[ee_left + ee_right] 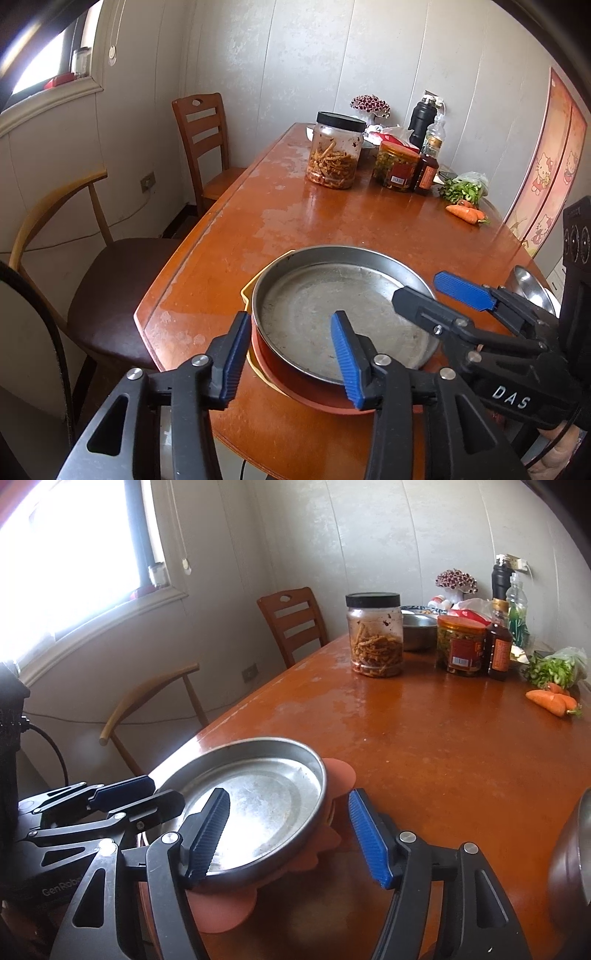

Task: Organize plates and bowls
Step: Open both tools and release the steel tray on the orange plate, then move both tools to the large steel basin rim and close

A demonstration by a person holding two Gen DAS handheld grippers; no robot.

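A round, shallow metal plate [332, 317] with a low upright rim and a scuffed, dull grey floor sits upright and empty at the near left corner of the wooden table. It rests on top of a red plate [295, 384], whose rim shows below it on the near side. Under both, a yellow edge [246, 291] sticks out at the left. From the right wrist view the layer beneath the metal plate looks pinkish with a scalloped, petal-like edge [343, 771]. At the near right edge of the table stands a steel bowl [532, 288], shiny and only partly visible.
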